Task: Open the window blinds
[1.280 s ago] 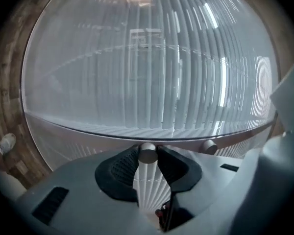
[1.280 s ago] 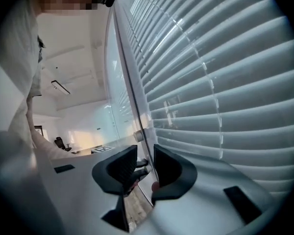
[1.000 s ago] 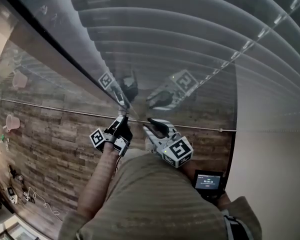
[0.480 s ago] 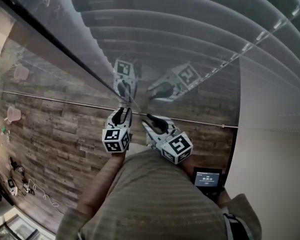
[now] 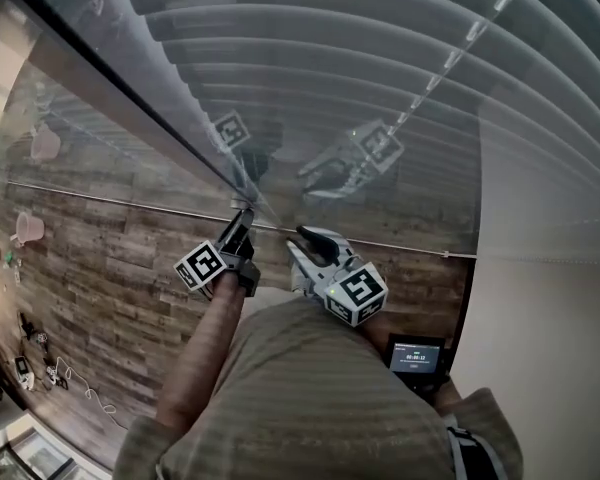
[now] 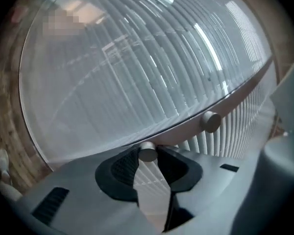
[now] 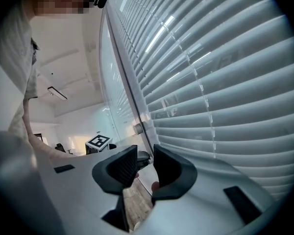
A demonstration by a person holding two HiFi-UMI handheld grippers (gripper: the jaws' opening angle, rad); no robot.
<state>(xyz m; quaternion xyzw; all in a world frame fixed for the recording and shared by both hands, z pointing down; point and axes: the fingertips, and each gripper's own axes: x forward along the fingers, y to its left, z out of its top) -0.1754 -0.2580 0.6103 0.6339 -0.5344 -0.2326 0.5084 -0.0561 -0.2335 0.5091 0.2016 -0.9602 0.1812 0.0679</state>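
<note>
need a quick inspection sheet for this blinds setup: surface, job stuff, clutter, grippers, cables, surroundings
surface: window glass, shows reflections
job's things: blinds behind the glass, slats look shut; knob on the frame, second knob beside it
clutter: small pink items on the wood-plank floor
grippers: left gripper closing, fingers on the knob; right gripper open, empty
cables: loose leads on the floor
surroundings: white wall, small screen

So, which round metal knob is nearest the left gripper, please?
The nearer round metal knob, between the left gripper's closing jaws; the other knob sits farther right.
</note>
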